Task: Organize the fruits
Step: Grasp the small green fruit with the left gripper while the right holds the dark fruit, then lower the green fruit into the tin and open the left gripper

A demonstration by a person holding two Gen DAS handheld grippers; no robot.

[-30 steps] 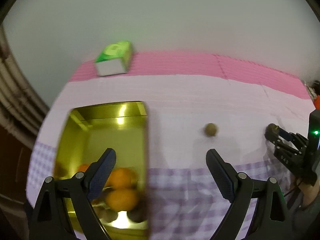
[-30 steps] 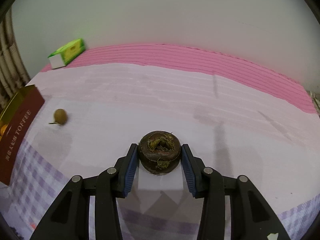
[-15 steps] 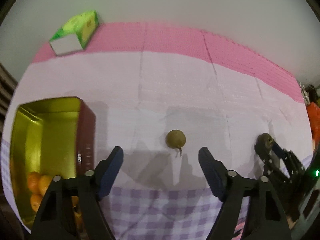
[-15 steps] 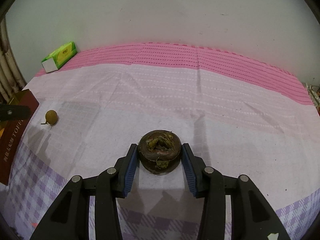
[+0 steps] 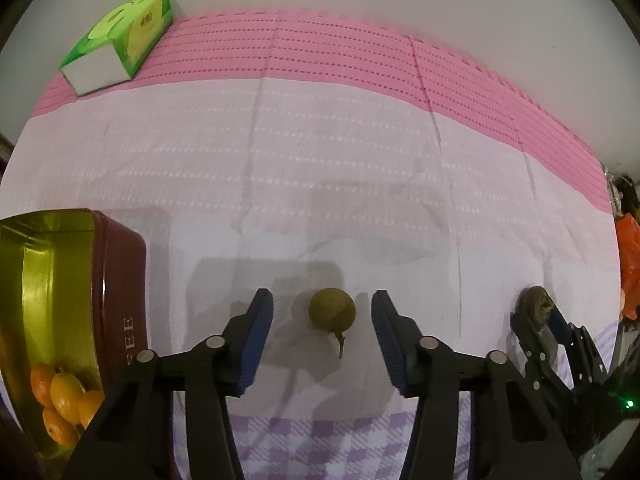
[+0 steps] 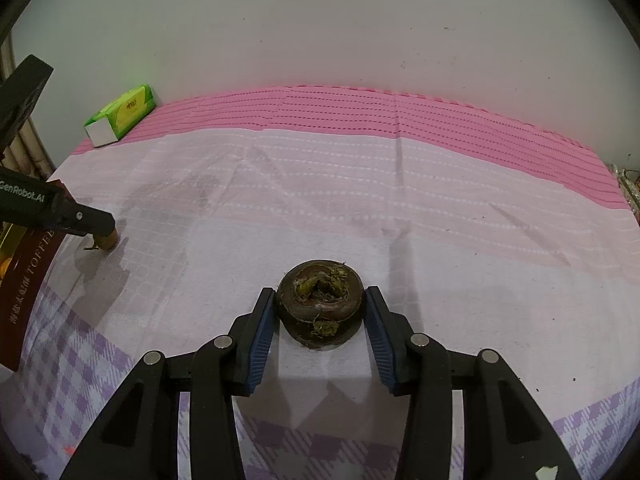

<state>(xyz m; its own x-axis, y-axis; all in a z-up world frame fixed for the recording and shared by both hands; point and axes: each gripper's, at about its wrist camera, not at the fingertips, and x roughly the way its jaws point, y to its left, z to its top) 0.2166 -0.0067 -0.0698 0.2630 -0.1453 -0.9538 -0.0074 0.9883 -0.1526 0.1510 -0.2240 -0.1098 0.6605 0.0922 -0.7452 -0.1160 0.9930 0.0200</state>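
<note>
Pink cloth (image 5: 320,152), longan (image 5: 332,313) between closing jaws

The dark red metal tin (image 6: 30,276) reads "TOFFEE" beside unreadable characters. The black left gripper body (image 6: 28,200) reads "GenRobot.AI"

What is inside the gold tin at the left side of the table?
The gold tin holds small orange fruits, piled at its near end. The far end shows bare gold floor. The left gripper arm and the picture edge hide the rest of the pile.
</note>
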